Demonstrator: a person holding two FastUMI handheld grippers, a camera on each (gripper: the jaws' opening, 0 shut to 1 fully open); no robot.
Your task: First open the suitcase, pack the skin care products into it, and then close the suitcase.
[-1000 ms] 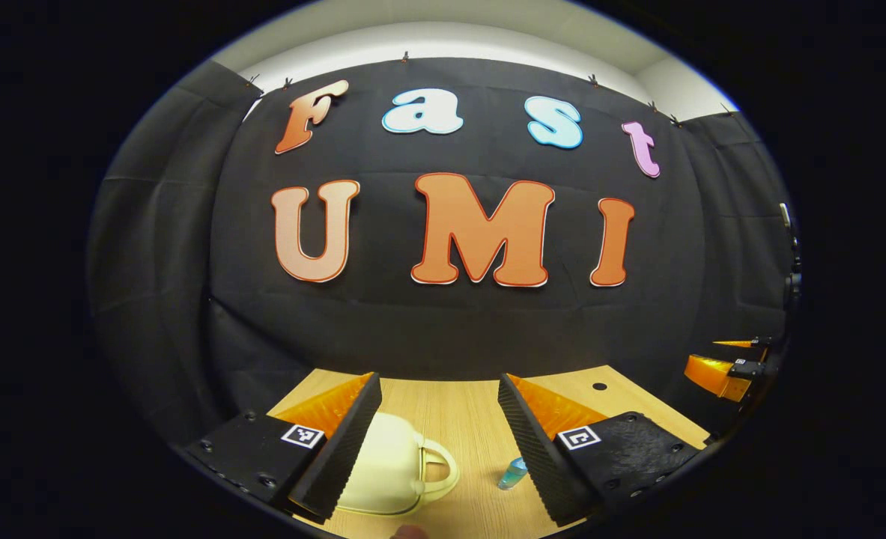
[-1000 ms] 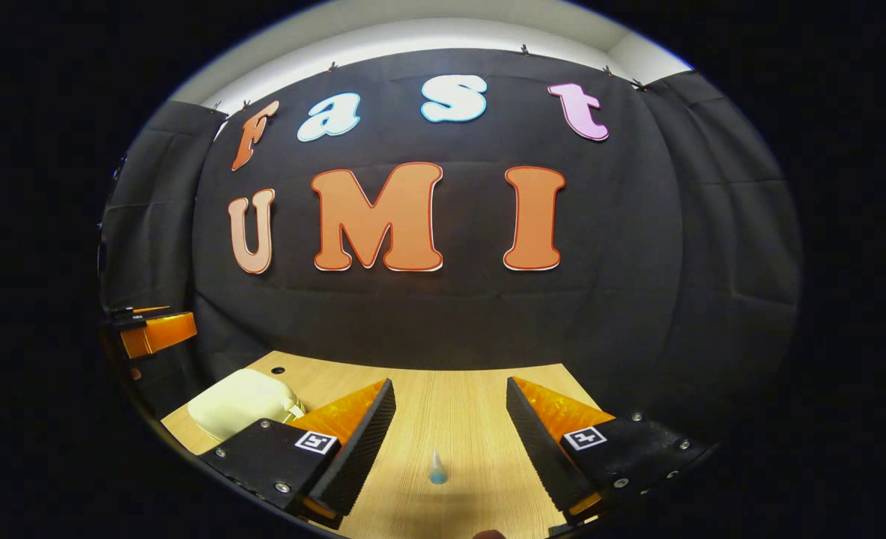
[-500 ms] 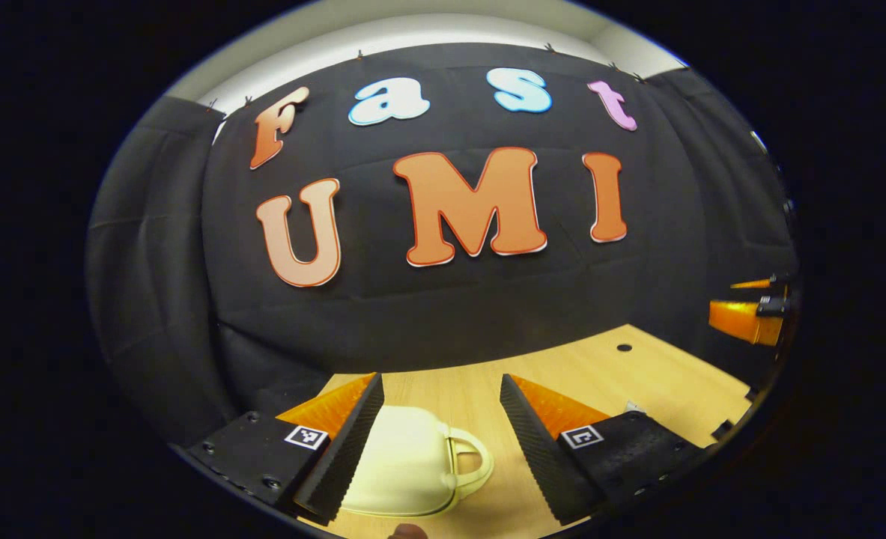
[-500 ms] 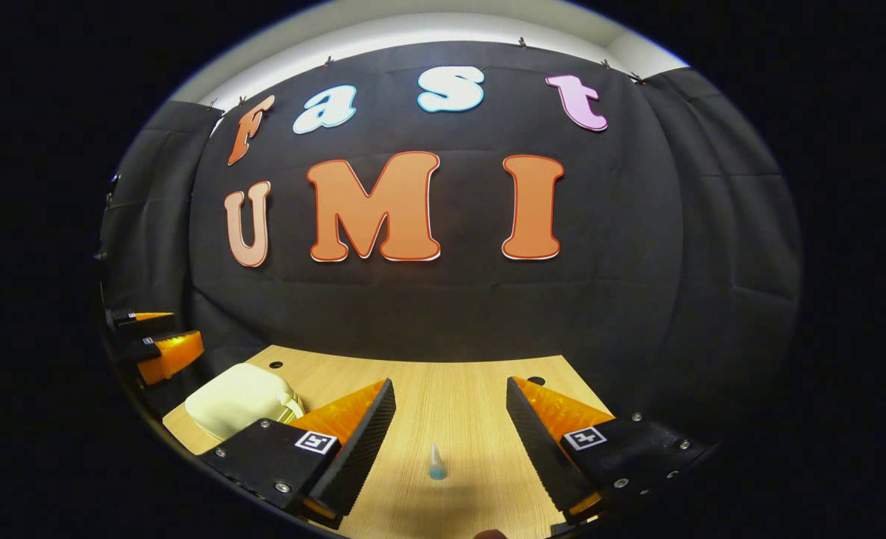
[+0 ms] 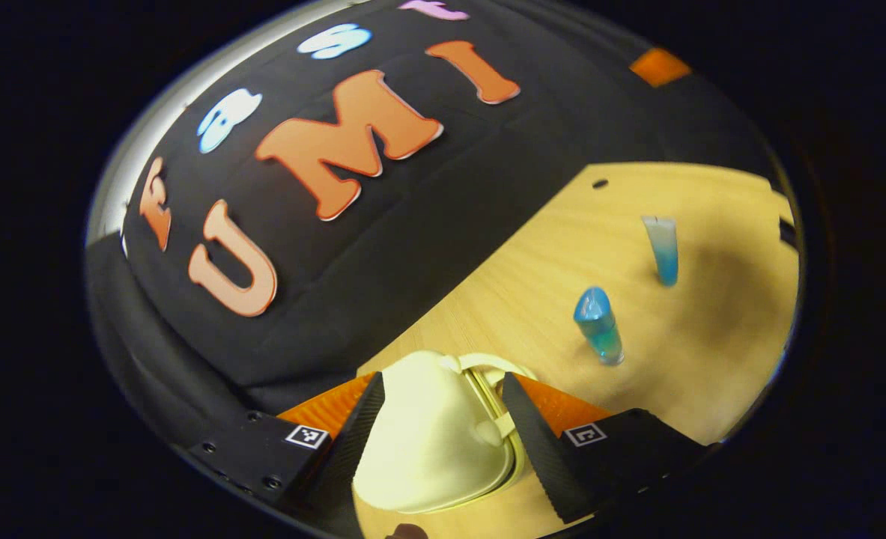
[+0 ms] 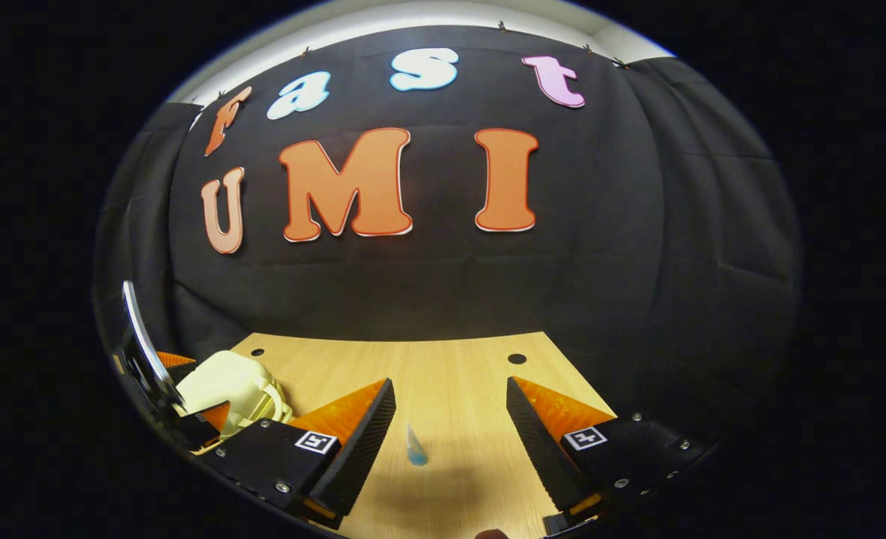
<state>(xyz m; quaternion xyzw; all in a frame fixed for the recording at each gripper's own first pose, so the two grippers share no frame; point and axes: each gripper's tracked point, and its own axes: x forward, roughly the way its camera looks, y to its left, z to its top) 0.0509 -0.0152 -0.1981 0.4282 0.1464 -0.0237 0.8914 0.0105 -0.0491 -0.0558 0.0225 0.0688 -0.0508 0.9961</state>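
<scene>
A small cream suitcase [image 5: 428,442] lies closed on the wooden table [image 5: 532,284], its handle toward the table's middle. My left gripper [image 5: 443,382] is open and tilted, with a finger on each side of the suitcase top. A blue bottle [image 5: 598,326] and a blue tube [image 5: 661,247] stand farther out. In the right gripper view the right gripper [image 6: 450,385] hangs open above the table, with the blue tube [image 6: 415,447] standing between its fingers and lower down. The suitcase [image 6: 233,382] sits at far left, with the left gripper's fingers [image 6: 216,414] around it.
The black cloth wall closes off the back of the table [image 6: 443,359]. Small round holes [image 6: 517,358] mark the tabletop near its far edge. Bare wood stretches between the suitcase and the two products.
My left gripper has rolled to a tilt and come down over the suitcase, which now sits deep between its fingers; the bottle and tube have come into its view. The right gripper tipped down slightly.
</scene>
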